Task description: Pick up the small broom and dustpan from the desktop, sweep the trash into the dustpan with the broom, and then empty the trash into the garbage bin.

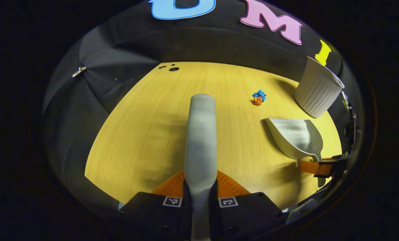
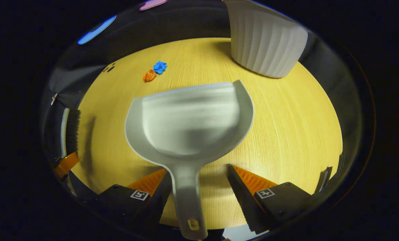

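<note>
In the left gripper view we see the left gripper (image 1: 200, 190) closed narrowly on the broom (image 1: 201, 140), a finger pressing on each side of its grey handle, which runs straight forward from us above the wooden desktop (image 1: 145, 134); the bristles are hidden from here. Farther off to the right lies the trash (image 1: 259, 97), a blue crumpled scrap touching an orange one, resting on the desktop; beyond it, near the far right edge, stands the white ribbed garbage bin (image 1: 318, 88), looking tilted in the fisheye. Between trash and edge we see the dustpan (image 1: 294, 137), its handle meeting the right gripper (image 1: 319, 168) at the rim of the view.

In the right gripper view the right gripper (image 2: 199, 187) stands wide, and the dustpan (image 2: 189, 124) sits between its fingers with its handle against the left finger and a clear gap to the right one; whether it is truly gripped we cannot tell. The trash (image 2: 155, 71) lies ahead to the left, well apart from the pan's mouth; the garbage bin (image 2: 266, 40) stands ahead to the right; at the far left edge we see the broom (image 2: 71, 130), bristles dark, held over the desktop (image 2: 293, 127).
</note>
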The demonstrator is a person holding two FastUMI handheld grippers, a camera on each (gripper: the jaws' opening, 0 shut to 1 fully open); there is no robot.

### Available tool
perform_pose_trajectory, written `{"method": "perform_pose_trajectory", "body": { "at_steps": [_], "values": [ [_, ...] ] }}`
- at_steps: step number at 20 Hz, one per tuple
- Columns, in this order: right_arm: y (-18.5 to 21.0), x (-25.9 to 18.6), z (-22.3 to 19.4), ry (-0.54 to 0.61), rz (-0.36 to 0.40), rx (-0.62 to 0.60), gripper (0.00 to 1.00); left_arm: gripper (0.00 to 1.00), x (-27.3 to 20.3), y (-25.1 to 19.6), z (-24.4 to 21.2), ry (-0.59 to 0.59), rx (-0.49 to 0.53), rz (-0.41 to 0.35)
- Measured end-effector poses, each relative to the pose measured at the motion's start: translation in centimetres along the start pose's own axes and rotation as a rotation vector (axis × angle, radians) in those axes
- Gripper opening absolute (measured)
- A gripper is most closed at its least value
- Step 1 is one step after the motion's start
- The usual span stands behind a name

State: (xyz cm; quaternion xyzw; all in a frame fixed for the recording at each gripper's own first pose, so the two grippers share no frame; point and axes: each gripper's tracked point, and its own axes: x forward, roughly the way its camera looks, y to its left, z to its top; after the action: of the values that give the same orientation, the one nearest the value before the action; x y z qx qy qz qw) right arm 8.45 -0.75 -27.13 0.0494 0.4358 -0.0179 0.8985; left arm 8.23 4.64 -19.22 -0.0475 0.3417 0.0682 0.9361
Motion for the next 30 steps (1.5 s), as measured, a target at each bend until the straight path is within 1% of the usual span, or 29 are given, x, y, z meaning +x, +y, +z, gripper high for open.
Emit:
{"method": "perform_pose_trajectory", "body": {
  "at_steps": [1,4,6,7,8,9,10,11,12,13,14,15,16,17,18,19,21,22,23,26,27,28,29,30],
  "values": [
    [0.0,0.3,-0.1,0.007,-0.004,-0.014,0.94,0.25,-0.1,0.2,0.1,-0.011,-0.007,0.013],
    [-0.4,0.4,0.2,0.006,-0.028,-0.062,0.85,0.25,0.0,0.2,0.1,-0.006,-0.028,0.029],
    [-0.2,0.5,0.3,0.005,-0.012,-0.089,0.71,0.25,0.3,0.2,0.3,-0.001,-0.035,0.038],
    [-0.2,0.4,0.4,0.005,-0.005,-0.099,0.53,0.25,0.6,0.0,0.4,0.000,-0.039,0.041],
    [-0.1,0.3,0.4,0.012,0.008,-0.103,0.49,0.26,1.0,-0.1,0.6,0.003,-0.041,0.043],
    [0.0,0.4,0.4,0.018,0.022,-0.112,0.36,0.26,1.3,-0.3,0.7,0.006,-0.042,0.043],
    [0.0,0.6,0.3,0.027,0.037,-0.122,0.41,0.26,1.7,-0.5,0.9,0.008,-0.040,0.044],
    [0.0,0.4,0.4,0.031,0.053,-0.128,0.40,0.26,2.1,-0.7,1.1,0.009,-0.036,0.042],
    [0.0,0.4,0.3,0.038,0.072,-0.132,0.43,0.25,2.5,-1.0,1.6,0.010,-0.028,0.038],
    [0.0,0.4,0.3,0.049,0.094,-0.130,0.37,0.25,3.0,-1.2,2.0,0.011,-0.016,0.033],
    [0.0,0.3,0.3,0.057,0.113,-0.125,0.36,0.26,3.4,-1.5,2.7,0.011,-0.002,0.027],
    [-0.1,0.2,0.3,0.067,0.129,-0.121,0.39,0.27,3.8,-1.9,3.4,0.010,0.012,0.017],
    [-0.3,0.3,0.3,0.071,0.136,-0.128,0.39,0.27,4.4,-2.4,4.1,0.012,0.024,0.002],
    [-0.7,0.2,0.3,0.070,0.135,-0.145,0.35,0.25,4.7,-2.7,4.8,0.014,0.036,-0.011],
    [-0.9,0.3,0.3,0.069,0.133,-0.172,0.35,0.24,5.3,-3.1,5.6,0.019,0.050,-0.024],
    [-1.1,0.3,0.4,0.065,0.136,-0.192,0.35,0.25,6.0,-3.3,6.4,0.021,0.068,-0.033],
    [-1.5,-0.1,1.1,0.034,0.142,-0.198,0.34,0.27,7.2,-3.5,8.3,0.020,0.117,-0.033],
    [-1.9,-0.2,1.2,0.031,0.138,-0.209,0.39,0.26,7.9,-3.8,9.2,0.022,0.138,-0.034],
    [-2.3,-0.5,1.2,0.030,0.138,-0.208,0.34,0.25,8.6,-4.2,10.1,0.022,0.154,-0.043],
    [-3.1,-0.7,1.3,0.039,0.146,-0.185,0.34,0.25,11.2,-5.8,12.7,0.025,0.196,-0.075],
    [-3.4,-0.9,1.2,0.042,0.148,-0.185,0.34,0.25,12.0,-6.5,13.3,0.034,0.223,-0.093],
    [-3.7,-0.9,1.3,0.045,0.147,-0.192,0.39,0.25,12.9,-7.1,14.0,0.039,0.257,-0.105],
    [-4.0,-0.8,1.3,0.046,0.143,-0.201,0.34,0.26,13.7,-7.4,14.9,0.036,0.294,-0.106],
    [-4.3,-0.8,1.3,0.050,0.142,-0.208,0.34,0.26,14.5,-7.7,15.6,0.034,0.332,-0.102]
  ]
}}
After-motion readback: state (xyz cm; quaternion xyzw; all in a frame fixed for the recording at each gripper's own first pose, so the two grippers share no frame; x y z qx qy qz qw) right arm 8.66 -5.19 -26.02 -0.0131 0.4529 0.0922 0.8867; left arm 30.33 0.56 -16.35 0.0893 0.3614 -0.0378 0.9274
